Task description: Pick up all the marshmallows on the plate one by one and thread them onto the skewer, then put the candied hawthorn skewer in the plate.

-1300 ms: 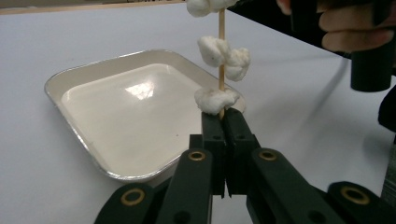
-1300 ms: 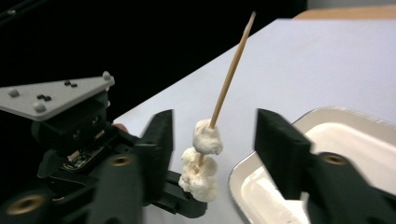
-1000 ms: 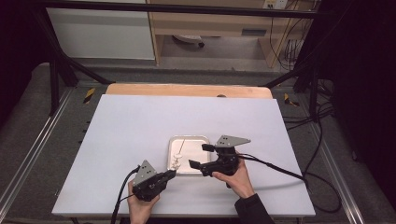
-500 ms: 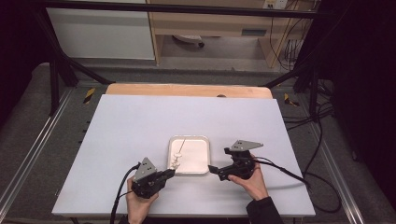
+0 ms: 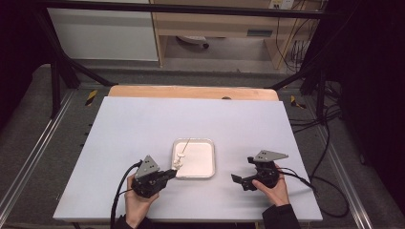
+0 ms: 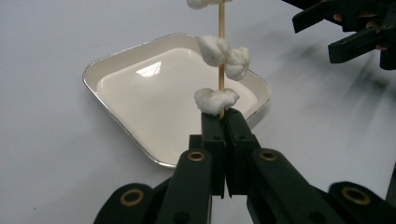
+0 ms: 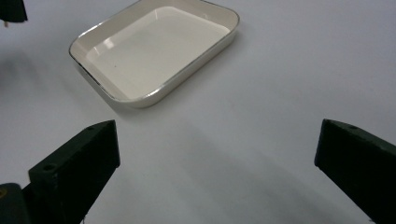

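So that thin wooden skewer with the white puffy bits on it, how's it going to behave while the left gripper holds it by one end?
The skewer looks straight and thin, so probably stiff but snappable. The white pieces seem soft and light, and may slide if knocked. The left gripper clamps only its end, so it could pivot.

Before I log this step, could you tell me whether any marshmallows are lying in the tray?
No, the tray is bare inside; the marshmallows sit on the skewer clamped in the left gripper.

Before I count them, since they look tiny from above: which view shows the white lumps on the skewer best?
The left gripper view: the white lumps sit large along the skewer, clamped in the left gripper. The high view shows them as a small speck over the tray.
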Demonstrator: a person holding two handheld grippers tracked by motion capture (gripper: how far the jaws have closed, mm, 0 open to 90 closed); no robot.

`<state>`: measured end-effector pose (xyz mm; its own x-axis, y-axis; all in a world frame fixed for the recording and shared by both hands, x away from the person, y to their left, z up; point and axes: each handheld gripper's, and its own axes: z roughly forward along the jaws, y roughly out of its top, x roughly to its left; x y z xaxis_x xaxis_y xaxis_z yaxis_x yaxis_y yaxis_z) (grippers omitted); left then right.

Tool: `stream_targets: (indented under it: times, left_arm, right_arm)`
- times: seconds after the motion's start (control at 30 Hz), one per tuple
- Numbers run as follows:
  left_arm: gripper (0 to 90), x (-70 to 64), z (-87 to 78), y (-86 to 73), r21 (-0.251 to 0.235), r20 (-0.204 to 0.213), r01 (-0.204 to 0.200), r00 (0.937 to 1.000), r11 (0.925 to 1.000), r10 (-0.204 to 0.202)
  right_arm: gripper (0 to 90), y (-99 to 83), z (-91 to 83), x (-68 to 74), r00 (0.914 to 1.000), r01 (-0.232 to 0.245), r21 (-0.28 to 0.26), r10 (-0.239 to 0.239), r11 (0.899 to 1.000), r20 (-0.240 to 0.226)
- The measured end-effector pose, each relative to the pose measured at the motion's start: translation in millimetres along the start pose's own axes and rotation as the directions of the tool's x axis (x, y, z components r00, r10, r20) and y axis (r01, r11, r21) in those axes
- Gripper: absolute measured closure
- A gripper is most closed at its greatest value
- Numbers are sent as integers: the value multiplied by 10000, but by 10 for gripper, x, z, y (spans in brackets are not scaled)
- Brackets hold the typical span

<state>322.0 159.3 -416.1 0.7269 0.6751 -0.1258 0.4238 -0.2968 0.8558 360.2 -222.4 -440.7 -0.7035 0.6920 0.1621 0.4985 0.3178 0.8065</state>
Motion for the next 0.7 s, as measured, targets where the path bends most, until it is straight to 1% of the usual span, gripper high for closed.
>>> stream_targets:
  times: [0.03, 0.07, 0.1, 0.13, 0.3, 0.43, 0.7]
  left_arm:
    - [883, 0, 0, 0, 0, 0, 0, 10000, 10000, 0]
    - [883, 7, -17, 41, 96, 26, -46, 10000, 9999, 46]
    - [883, 7, -17, 41, 96, 26, -46, 10000, 9999, 46]
    - [883, 18, -31, 78, 164, 1, -71, 10000, 9998, 71]
    - [883, 46, -26, 152, 399, -16, -42, 10000, 9992, 43]
    - [883, 75, 10, 209, 565, 1, 0, 10000, 9984, 0]
    - [883, 110, 121, 348, 1005, 23, -39, 10000, 9949, 37]
  right_arm:
    - [8, 0, 0, 0, 10000, 0, 0, 0, 10000, 0]
    - [8, -37, -12, -9, 9998, 40, 148, -43, 9999, 181]
    - [8, -49, -16, -12, 9996, 139, 177, -143, 9997, 239]
    - [8, -69, -24, -17, 9996, 144, 191, -149, 9997, 260]
    - [8, -114, -71, -49, 9996, 47, 187, -52, 9998, 286]
    - [8, -125, -103, -62, 9990, 57, 218, -67, 9997, 449]
    - [8, -131, -102, -69, 9986, 140, 281, -154, 9995, 497]
